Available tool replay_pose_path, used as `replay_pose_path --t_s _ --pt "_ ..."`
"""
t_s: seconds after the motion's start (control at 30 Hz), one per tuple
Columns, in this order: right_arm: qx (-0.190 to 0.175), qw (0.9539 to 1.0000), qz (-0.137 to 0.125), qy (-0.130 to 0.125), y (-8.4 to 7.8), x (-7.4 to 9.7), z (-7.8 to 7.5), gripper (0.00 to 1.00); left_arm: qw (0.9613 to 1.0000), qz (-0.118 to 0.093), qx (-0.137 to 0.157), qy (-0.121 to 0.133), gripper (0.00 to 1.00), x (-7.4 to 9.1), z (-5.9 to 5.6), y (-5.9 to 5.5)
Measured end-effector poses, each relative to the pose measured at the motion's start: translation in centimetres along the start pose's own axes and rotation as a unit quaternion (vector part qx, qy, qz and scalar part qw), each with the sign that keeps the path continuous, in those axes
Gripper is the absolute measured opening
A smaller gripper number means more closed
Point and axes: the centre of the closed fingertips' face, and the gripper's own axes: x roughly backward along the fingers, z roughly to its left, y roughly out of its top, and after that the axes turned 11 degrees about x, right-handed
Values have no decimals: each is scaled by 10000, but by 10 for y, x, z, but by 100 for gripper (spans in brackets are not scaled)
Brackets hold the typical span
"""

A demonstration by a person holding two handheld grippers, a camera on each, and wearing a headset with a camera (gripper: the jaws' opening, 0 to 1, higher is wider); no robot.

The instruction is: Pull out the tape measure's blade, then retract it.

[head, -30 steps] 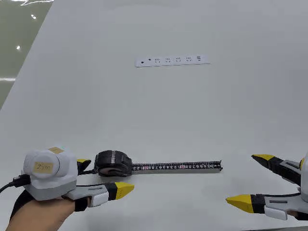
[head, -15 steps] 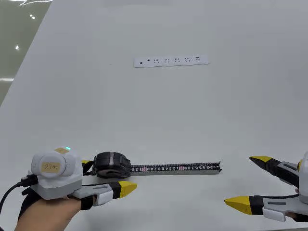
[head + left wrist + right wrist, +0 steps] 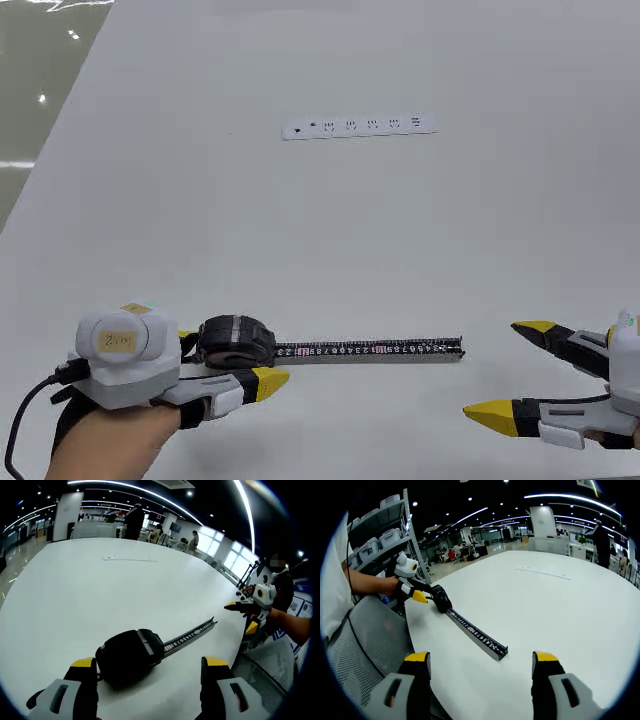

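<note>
compared with a moment back, the tape measure [image 3: 236, 341] lies in the same spot at the lower left of the head view, its blade [image 3: 370, 349] drawn out to the right just as far. the left hand-held gripper [image 3: 228, 358] has crept a little forward along the case. its jaws stand wide, one on each side of the case, and i cannot tell if either touches it. the right hand-held gripper [image 3: 505, 369] sits a touch lower at the lower right, jaws spread and holding nothing, apart from the blade tip. bare bench [image 3: 300, 230] runs up to a white power strip [image 3: 360, 126] near the top. the bench's left edge slants across the upper left corner. the frame edge cuts off the right hand-held gripper's body, and the left one's far jaw is mostly hidden.
</note>
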Motion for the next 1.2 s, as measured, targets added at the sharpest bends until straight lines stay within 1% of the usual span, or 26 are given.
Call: replay_pose_path --t_s 0.13,0.2,0.27,0.43,0.5,0.6,0.73,0.83,0.87,0.97,1.0,1.1,1.13,1.2 --pt "50 10000 32 75 -4 -7 -1 82 10000 -12 62 74 81 -1 1 1" --pt "99 9999 54 95 -7 -10 -4 80 9999 20 13 102 81 -2 1 0" --pt "58 9999 46 132 -7 -13 -4 79 9999 12 34 111 81 -2 1 0" --pt "114 9996 166 190 -17 -22 -8 76 9998 -38 143 146 80 -2 2 1" --pt "120 9996 158 196 -22 -26 -11 76 9998 -41 129 160 80 -2 2 1" --pt "140 9995 193 223 -22 -30 -10 73 9997 -19 135 181 80 -2 3 0" --pt "163 9993 192 276 -29 -36 -14 72 9997 -20 147 206 80 -3 3 0" --pt "246 9989 217 323 -31 -40 -14 68 9996 -27 154 223 80 -3 3 0" --pt "391 9983 286 327 -33 -41 -15 67 9996 -27 141 243 80 -4 3 0" --pt "435 9978 353 355 -36 -44 -16 62 9995 -29 140 276 79 -5 4 -1" --pt "612 9971 295 332 -33 -45 -17 61 9995 -38 164 284 79 -5 4 0" --pt "570 9974 273 348 -32 -46 -19 58 9994 -37 157 317 79 -6 4 0" --pt "667 9969 272 330 -32 -46 -21 57 9993 -43 151 329 79 -6 4 -1" --pt "750 9961 260 374 -31 -48 -21 54 9992 -56 159 358 79 -6 5 -1"
